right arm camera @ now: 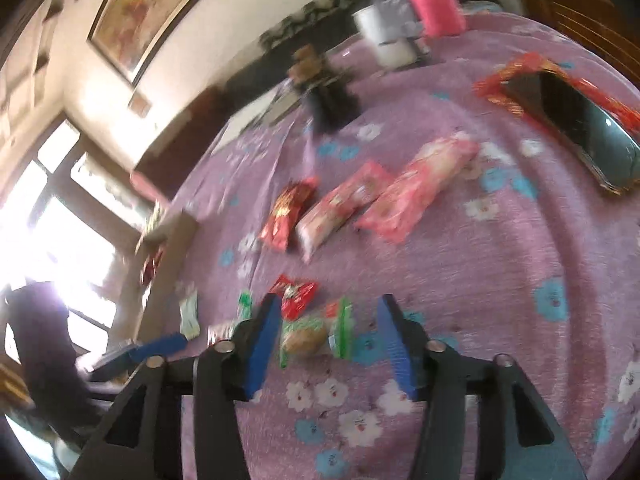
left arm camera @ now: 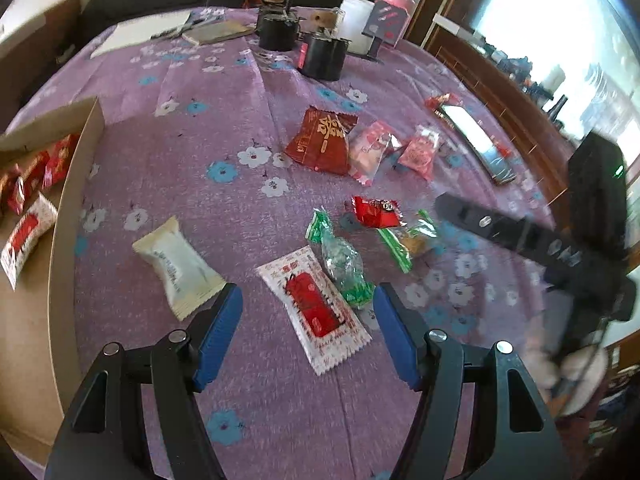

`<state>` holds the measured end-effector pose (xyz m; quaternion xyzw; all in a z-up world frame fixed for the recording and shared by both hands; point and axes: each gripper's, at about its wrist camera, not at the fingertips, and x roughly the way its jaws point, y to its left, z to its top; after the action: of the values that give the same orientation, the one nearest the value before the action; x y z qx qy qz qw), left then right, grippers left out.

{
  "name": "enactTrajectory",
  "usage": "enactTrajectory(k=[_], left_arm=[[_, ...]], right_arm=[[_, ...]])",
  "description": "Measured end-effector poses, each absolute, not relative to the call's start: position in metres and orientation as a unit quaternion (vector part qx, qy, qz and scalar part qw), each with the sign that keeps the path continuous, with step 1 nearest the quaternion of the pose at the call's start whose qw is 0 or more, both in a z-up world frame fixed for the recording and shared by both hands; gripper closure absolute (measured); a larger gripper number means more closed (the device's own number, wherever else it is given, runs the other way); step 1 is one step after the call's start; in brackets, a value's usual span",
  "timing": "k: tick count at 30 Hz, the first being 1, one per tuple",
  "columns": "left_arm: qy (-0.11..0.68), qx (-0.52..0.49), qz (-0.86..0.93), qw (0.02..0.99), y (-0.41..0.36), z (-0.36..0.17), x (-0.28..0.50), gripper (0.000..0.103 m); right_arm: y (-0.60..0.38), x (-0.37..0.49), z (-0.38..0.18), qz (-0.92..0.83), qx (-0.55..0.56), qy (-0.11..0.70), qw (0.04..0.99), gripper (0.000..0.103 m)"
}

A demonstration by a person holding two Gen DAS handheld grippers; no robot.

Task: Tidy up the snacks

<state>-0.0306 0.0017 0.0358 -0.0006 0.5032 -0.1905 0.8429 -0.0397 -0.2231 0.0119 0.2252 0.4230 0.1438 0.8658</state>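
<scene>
Snack packets lie scattered on a purple flowered tablecloth (left arm camera: 192,152). My left gripper (left arm camera: 308,296) is open above a white-and-red packet (left arm camera: 316,310), which lies between its blue fingers. A cream packet (left arm camera: 178,264) lies to its left and a green clear packet (left arm camera: 340,260) to its right. A cardboard box (left arm camera: 76,184) at the left holds several red packets. My right gripper (right arm camera: 326,312) is open over a green-edged packet with a brown snack (right arm camera: 312,334); a small red packet (right arm camera: 296,294) lies just beyond. The right gripper shows in the left wrist view (left arm camera: 520,232).
A dark red packet (left arm camera: 320,140) and two pink packets (left arm camera: 370,150) lie mid-table. A phone on a red wrapper (left arm camera: 476,140) lies at the right. Black pots (left arm camera: 320,56), a white jar (left arm camera: 356,24), a pink box (left arm camera: 394,12) and papers (left arm camera: 140,32) stand at the far edge.
</scene>
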Motion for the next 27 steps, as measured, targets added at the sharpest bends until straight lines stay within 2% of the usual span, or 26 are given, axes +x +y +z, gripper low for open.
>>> enactTrajectory(k=[6,9,12,14,15,16,24,27], left_arm=[[0.473,0.096,-0.177,0.858,-0.029,0.022,-0.038,0.038],[0.467,0.108,-0.185,0.858,-0.03,0.019,-0.045,0.063],[0.469,0.085,-0.196,0.857,-0.02,0.023,-0.049,0.073],[0.467,0.071,-0.201,0.858,-0.013,0.027,-0.053,0.074],[0.463,0.066,-0.202,0.86,-0.01,0.03,-0.055,0.078],[0.459,0.062,-0.203,0.863,-0.006,0.033,-0.059,0.091],[0.453,0.013,-0.212,0.866,0.023,0.039,-0.071,0.091],[0.451,0.002,-0.214,0.866,0.033,0.038,-0.075,0.091]], right_arm=[[-0.215,-0.041,0.014,0.137,0.2,0.425,0.872,0.048],[-0.206,-0.044,0.016,0.136,0.176,0.424,0.878,0.048],[-0.202,-0.044,0.014,0.138,0.168,0.429,0.877,0.048],[-0.2,-0.043,0.013,0.138,0.165,0.432,0.876,0.048],[-0.199,-0.043,0.012,0.138,0.164,0.433,0.875,0.048],[-0.199,-0.043,0.012,0.137,0.163,0.435,0.875,0.048],[-0.194,-0.038,0.008,0.125,0.154,0.438,0.877,0.05],[-0.197,-0.044,0.015,0.111,0.154,0.416,0.89,0.048]])
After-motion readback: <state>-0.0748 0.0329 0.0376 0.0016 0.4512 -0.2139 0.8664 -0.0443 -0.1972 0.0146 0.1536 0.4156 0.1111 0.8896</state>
